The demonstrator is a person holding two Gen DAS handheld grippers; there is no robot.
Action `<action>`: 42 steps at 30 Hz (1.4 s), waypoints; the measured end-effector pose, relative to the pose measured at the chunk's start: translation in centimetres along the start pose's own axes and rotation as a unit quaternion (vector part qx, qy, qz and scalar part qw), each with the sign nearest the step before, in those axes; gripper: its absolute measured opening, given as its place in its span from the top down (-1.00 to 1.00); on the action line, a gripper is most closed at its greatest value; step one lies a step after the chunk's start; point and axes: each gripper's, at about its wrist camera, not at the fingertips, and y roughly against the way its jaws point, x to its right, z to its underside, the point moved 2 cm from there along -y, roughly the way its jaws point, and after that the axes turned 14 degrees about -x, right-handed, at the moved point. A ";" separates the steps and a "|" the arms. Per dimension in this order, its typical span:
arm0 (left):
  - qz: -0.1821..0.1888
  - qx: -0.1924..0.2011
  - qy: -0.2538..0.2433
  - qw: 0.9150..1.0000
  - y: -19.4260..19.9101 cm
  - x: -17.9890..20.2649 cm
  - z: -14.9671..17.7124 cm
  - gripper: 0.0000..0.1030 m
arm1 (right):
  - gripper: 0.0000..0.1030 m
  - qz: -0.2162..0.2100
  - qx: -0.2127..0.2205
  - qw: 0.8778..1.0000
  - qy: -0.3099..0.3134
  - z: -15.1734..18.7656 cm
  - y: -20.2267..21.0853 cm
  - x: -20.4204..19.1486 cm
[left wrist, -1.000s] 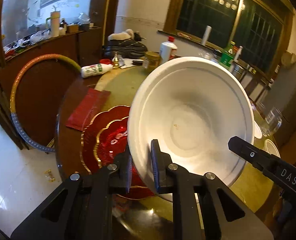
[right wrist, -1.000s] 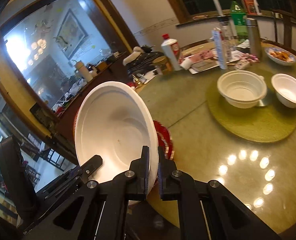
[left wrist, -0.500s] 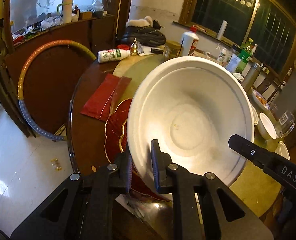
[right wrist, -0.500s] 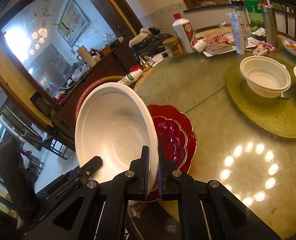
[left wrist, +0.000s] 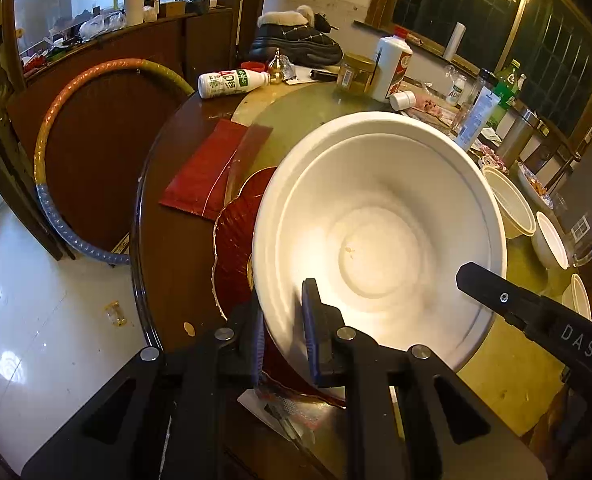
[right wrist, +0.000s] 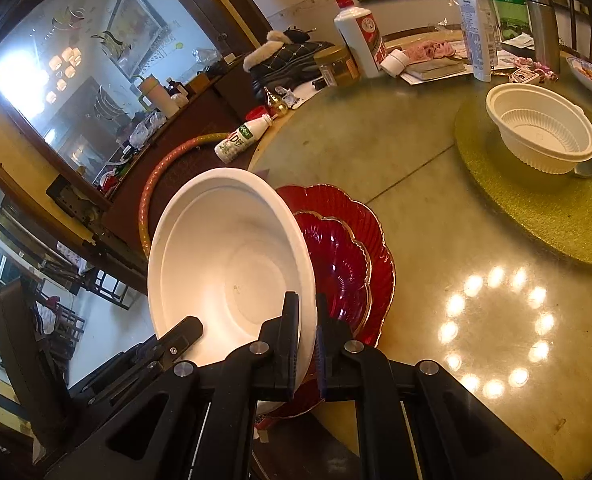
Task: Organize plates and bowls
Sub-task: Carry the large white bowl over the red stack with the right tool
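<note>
Together, the left gripper and right gripper each pinch the white bowl's rim between narrow fingers.

White milk bottle lying on side at table edge — white liquor bottle upright beside amber jar. Red folder flat on table. Hoop leaning against cabinet — dark padded jacket behind.
</note>
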 end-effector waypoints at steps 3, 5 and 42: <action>0.000 -0.005 0.001 1.000 -0.2 -0.1 -0.2 0.72 | 0.86 0.001 -0.004 1.000 -0.002 -0.1 -0.2 0.0; 0.001 -0.011 0.002 1.000 -0.6 -0.2 -0.3 0.72 | 0.86 0.002 -0.008 1.000 -0.005 -0.2 -0.5 0.0; -0.019 -0.013 -0.002 1.000 -1.5 0.2 -0.1 0.72 | 0.86 0.014 -0.027 0.999 -0.013 -0.5 -2.1 0.8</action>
